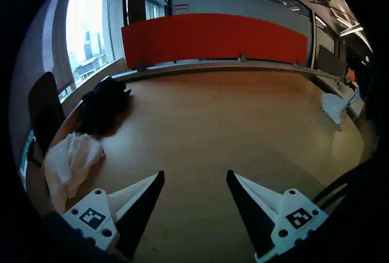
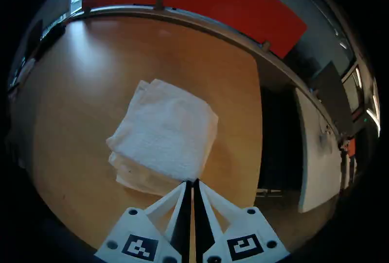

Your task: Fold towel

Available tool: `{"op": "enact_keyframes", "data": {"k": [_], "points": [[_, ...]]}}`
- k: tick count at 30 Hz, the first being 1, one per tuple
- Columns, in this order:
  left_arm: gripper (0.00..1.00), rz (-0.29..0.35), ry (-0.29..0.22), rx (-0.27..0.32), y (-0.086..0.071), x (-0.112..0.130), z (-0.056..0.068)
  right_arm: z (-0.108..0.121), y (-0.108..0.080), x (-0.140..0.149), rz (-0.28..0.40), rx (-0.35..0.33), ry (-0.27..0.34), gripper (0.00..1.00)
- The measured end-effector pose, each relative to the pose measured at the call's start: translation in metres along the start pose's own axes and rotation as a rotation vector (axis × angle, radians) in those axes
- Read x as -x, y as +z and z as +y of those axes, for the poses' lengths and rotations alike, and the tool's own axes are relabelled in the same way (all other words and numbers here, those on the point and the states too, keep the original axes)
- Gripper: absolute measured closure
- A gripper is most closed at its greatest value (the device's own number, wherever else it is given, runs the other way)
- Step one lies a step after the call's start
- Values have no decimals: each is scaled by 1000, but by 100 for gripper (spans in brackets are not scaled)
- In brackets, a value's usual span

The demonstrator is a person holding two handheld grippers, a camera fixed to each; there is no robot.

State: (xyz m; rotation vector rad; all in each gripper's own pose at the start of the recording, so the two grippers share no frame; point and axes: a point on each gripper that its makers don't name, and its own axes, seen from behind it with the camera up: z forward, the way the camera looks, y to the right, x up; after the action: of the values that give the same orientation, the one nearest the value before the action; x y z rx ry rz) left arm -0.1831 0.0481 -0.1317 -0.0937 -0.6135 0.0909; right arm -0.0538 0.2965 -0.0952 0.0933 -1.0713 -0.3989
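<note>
In the right gripper view, the right tool [image 2: 193, 184] has its two fingers drawn together, with only a thin dark slit between them. The tips sit right at the near corner of the folded towel [image 2: 165, 131]. Whether any fabric is caught between them cannot be told.

The folded towel is white and lies flat on the wooden desk [image 2: 73, 93] as a neat, roughly square stack. Several layers show along its near left edge. It is turned at an angle to the desk's edges, and bare wood shows on every side of it. The desk's right edge lies just beyond the towel, with dark floor below. A red partition [image 2: 204, 0] runs along the desk's far side.

In the left gripper view, the left tool [image 1: 194, 173] has its fingers spread wide apart with nothing between them, and it hangs over bare desk [image 1: 209, 117].

A crumpled white cloth [image 1: 73, 158] lies at the desk's left edge. Just behind it sits a black bundle [image 1: 103, 103]. A second white cloth [image 1: 334, 106] lies well apart at the far right. The red partition [image 1: 214, 37] stands along the back, and a bright window [image 1: 87, 29] is to its left.
</note>
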Motion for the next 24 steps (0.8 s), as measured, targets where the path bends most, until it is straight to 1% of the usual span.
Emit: {"op": "enact_keyframes", "data": {"k": [12,15,20,24], "points": [[5,-1,6,0,1,-2,3,1,7,12,-35,5,15,97],[5,-3,6,0,1,-1,3,-1,8,14,-38,-2,24,97],[5,-5,8,0,1,0,3,-5,11,19,-50,-4,22,98],[5,-5,7,0,1,0,4,-4,12,21,-54,6,31,97]]}}
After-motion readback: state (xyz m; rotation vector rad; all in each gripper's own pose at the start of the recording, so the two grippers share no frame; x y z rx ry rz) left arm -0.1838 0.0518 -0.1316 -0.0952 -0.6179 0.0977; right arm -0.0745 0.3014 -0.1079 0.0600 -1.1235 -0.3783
